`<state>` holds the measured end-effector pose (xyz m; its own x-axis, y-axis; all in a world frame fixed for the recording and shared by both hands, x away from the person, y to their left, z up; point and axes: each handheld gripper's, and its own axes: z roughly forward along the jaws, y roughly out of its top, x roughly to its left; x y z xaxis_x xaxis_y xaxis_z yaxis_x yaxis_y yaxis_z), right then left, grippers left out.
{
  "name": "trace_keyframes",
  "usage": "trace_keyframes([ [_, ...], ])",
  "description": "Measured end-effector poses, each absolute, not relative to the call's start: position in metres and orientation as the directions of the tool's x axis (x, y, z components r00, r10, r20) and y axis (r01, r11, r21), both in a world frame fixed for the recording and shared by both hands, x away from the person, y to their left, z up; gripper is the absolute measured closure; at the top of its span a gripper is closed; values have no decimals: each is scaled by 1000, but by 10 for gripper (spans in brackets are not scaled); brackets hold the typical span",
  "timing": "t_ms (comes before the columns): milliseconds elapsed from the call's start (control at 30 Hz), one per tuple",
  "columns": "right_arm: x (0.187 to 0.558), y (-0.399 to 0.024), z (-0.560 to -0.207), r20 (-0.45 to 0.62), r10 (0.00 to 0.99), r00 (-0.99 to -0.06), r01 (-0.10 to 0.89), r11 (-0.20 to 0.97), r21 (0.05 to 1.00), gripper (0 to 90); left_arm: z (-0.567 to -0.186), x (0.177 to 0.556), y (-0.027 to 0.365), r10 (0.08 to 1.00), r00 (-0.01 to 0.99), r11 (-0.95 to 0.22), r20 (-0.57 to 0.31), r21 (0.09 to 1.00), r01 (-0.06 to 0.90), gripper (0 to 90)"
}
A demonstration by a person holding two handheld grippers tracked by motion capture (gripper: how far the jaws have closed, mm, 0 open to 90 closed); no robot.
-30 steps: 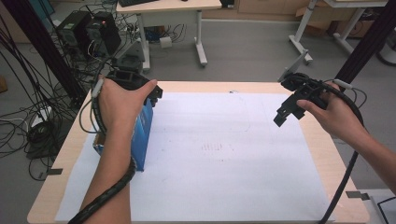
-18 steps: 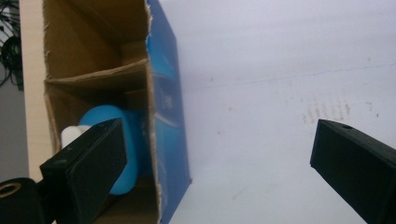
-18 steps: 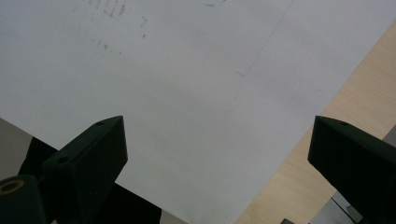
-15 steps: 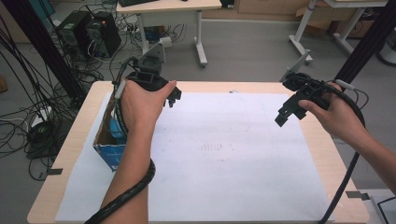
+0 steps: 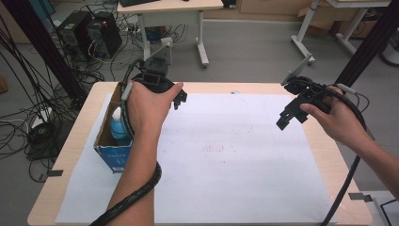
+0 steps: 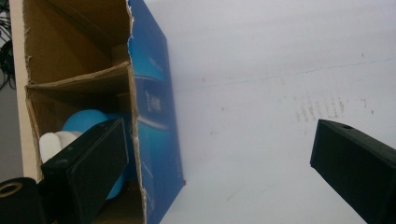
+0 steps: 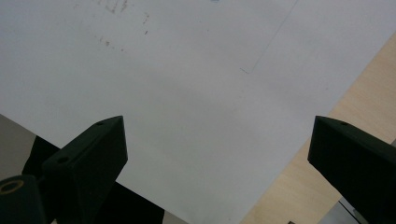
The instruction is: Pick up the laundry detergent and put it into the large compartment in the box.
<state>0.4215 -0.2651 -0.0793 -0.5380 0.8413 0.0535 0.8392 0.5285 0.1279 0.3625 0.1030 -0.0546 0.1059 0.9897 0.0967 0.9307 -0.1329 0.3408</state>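
Open-topped cardboard box (image 5: 112,146): blue printed outside, raw brown inside, torn upper edges, a cardboard divider across it. Stands at the left edge of the white paper sheet (image 5: 226,165) on the tabletop (image 5: 329,155). Contains a blue bottle (image 5: 118,126) with a white cap. Side printing too blurred to read. Left gripper (image 5: 175,98) above the box, jaws wide, empty. Right gripper (image 5: 288,114) held well apart, jaws wide, empty.

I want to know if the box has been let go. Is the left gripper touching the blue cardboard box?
Cannot tell. In the left gripper view the left gripper is open, one jaw overlapping the blue cardboard box with no plain gap or contact.
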Motion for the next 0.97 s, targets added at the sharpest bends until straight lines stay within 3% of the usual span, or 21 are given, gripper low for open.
trace_keyframes([
  [967, 420, -249, -79, 38, 823, -567, 819, 558, 130, 47, -56, 349, 126, 992, 82, -109, 91, 346, 932, 44],
])
